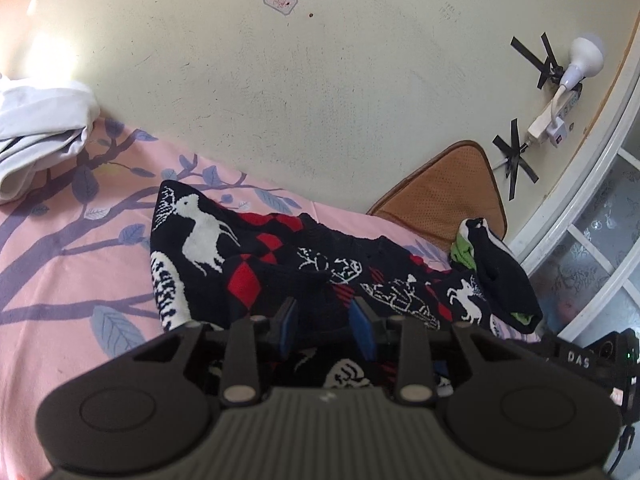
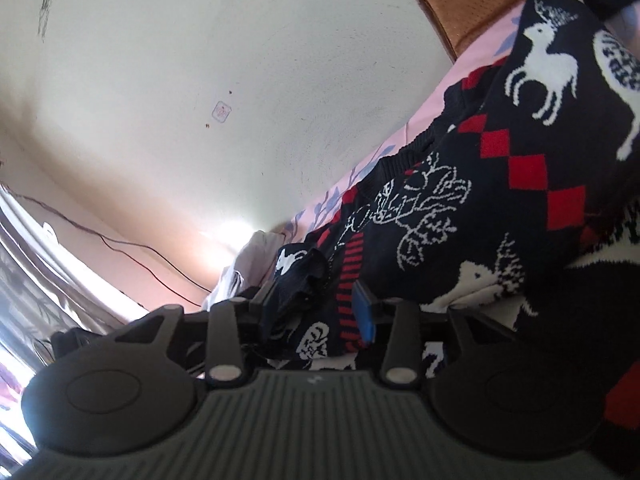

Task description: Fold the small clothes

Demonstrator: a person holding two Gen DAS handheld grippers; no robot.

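Left wrist view looks down over the left gripper (image 1: 328, 322), whose blue-padded fingers (image 1: 362, 326) stand a little apart above the knitted sweater (image 1: 256, 276); no fabric shows pinched between them. That sweater, black with red diamonds and white deer, lies rumpled on the bed sheet (image 1: 60, 264), a pink one printed with purple branches and leaves. It spreads ahead of the fingers and to both sides, and passes under them. Far left of the fingers a white garment (image 1: 40, 128) sits bunched at the wall. Ahead and to the right, a black and green garment (image 1: 496, 276) lies at the sweater's edge, just beside a brown cushion (image 1: 444, 200) leaning on the wall. Higher on the wall hangs a power strip (image 1: 552, 116) with a white lamp (image 1: 580, 60), fixed with black tape.

Right wrist view is tilted, and shows the right gripper (image 2: 320, 312) with its fingers (image 2: 364, 316) parted around a loose fold of the sweater (image 2: 520, 168); the pads do not clearly press on it. The knit fills the space ahead and to the right of those fingers.
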